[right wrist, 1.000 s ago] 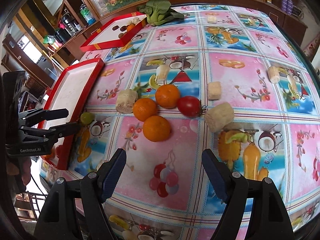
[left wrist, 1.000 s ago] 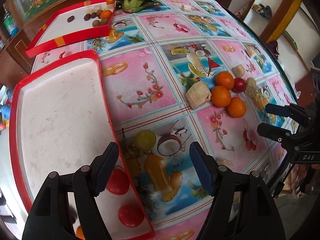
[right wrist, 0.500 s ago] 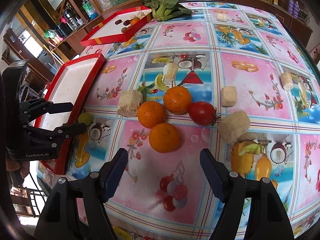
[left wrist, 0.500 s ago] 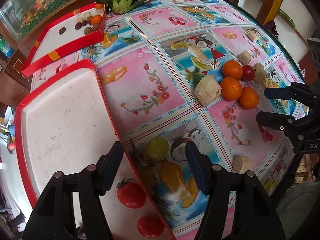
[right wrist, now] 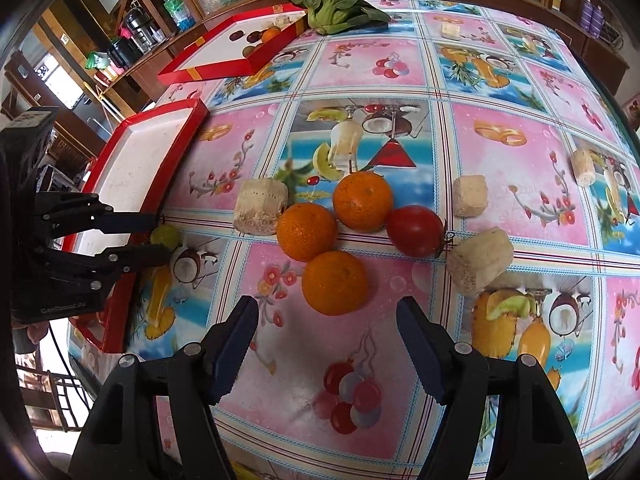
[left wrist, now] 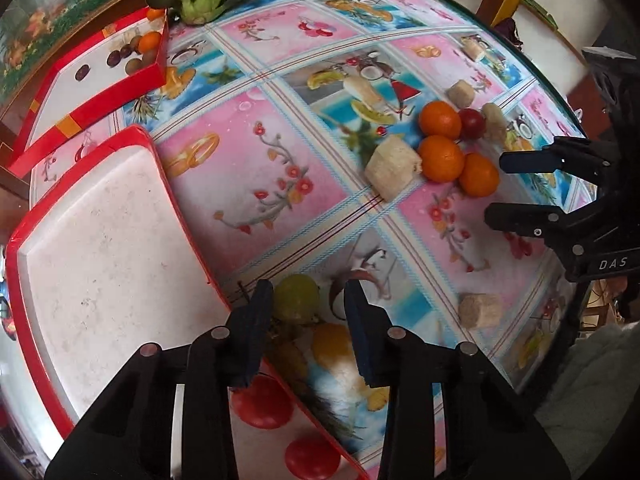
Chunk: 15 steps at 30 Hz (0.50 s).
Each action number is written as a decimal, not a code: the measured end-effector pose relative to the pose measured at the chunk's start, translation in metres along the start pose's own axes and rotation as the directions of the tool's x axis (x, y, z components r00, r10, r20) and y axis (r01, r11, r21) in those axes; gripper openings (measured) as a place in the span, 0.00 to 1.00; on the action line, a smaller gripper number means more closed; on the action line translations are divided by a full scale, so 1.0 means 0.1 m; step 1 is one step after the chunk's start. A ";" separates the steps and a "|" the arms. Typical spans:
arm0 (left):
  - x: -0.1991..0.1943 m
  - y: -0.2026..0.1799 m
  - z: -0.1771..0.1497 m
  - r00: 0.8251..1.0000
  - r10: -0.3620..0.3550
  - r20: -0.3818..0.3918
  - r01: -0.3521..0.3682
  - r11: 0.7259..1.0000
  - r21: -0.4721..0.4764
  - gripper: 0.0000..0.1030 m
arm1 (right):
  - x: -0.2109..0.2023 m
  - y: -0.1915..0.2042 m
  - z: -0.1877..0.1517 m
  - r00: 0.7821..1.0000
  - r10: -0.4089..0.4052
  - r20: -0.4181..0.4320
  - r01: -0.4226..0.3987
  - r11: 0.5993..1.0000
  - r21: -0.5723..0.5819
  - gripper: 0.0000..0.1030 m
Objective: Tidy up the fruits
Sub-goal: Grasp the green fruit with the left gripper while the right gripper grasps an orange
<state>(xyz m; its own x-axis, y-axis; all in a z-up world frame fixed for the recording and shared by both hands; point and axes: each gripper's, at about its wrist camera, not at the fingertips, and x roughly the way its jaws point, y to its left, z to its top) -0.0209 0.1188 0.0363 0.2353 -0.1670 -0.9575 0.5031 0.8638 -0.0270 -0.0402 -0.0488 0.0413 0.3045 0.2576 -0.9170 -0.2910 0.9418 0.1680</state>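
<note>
The table [right wrist: 500, 168] wears a fruit-print cloth; the near tray [left wrist: 100, 248] lies at its left edge, holding two tomatoes [left wrist: 262, 406]; a far tray [right wrist: 208, 62] holds small fruits; three oranges [right wrist: 335, 282] and a tomato [right wrist: 416, 230] cluster mid-table; the left gripper [left wrist: 308, 304], jaws spread, brackets the grape [left wrist: 296, 298] just beside the near tray without touching it; the right gripper [right wrist: 326, 344], jaws wide apart, hovers near the closest orange.
</note>
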 end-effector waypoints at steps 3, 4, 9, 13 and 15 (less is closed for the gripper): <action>0.02 0.04 -0.01 1.000 0.005 -0.004 -0.005 1.000 0.003 0.28 | 0.05 0.00 0.02 1.000 -0.009 -0.011 0.009 1.000 0.003 0.66; 0.01 0.04 -0.01 1.000 0.006 -0.005 -0.006 1.000 0.009 0.28 | 0.06 0.00 0.03 1.000 -0.012 -0.014 0.013 1.000 0.003 0.65; 0.00 0.04 -0.03 1.000 0.003 -0.005 -0.003 1.000 -0.005 0.28 | 0.16 0.04 0.07 0.999 -0.046 -0.026 0.046 0.999 -0.013 0.54; -0.06 0.13 -0.04 0.997 -0.071 0.022 0.073 0.993 -0.090 0.21 | 0.18 0.10 0.08 0.996 -0.090 -0.014 0.089 0.995 -0.054 0.35; -0.10 0.20 -0.05 0.992 -0.124 0.038 0.128 0.981 -0.145 0.15 | 0.17 0.10 0.08 0.997 -0.077 -0.015 0.076 0.996 -0.050 0.34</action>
<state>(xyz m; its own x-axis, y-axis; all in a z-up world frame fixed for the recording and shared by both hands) -0.0170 0.1402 0.0437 0.2029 -0.2909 -0.9350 0.4032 0.8950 -0.1909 -0.0307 -0.0333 0.0300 0.3122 0.1809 -0.9326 -0.3118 0.9468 0.0793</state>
